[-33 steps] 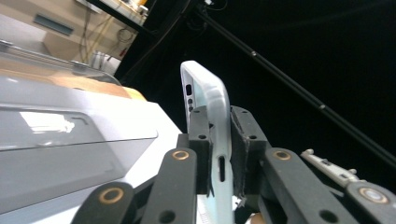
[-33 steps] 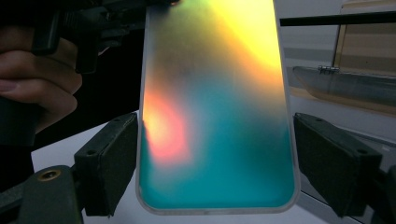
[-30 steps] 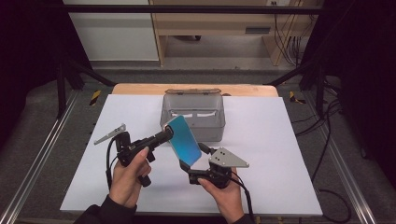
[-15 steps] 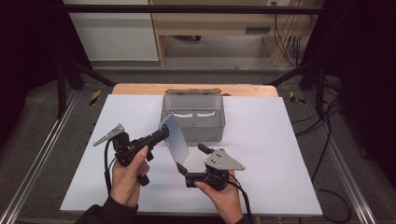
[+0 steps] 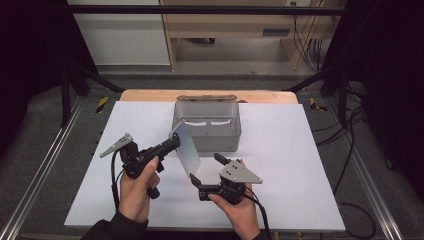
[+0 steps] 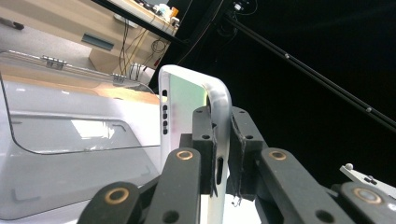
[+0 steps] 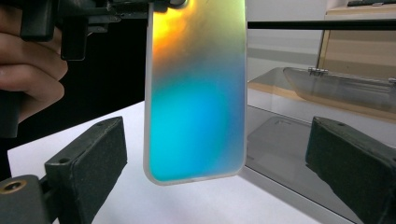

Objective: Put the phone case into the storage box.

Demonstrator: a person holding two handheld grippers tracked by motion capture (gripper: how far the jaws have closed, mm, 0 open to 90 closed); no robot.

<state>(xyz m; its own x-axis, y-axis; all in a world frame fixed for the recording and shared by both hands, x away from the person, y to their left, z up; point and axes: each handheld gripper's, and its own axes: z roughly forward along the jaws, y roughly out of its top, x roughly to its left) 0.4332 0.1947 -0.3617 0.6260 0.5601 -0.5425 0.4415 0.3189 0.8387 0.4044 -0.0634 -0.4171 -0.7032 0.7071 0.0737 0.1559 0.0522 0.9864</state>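
While the left gripper point(image 5: 172, 144) clamps the phone case point(image 5: 186, 150) by its edge, the case hangs above the table point(image 5: 310, 165). At its five o'clock, the right gripper point(image 5: 206, 169) has just been opening; its jaws stand wide around the case's lower end, not touching.

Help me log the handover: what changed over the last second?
The right gripper has just been opening and has let go of the phone case, its pads now apart on either side. The case has turned from its blue face to nearly edge-on in the high view. The left gripper stays shut on it; the grey box is unmoved.
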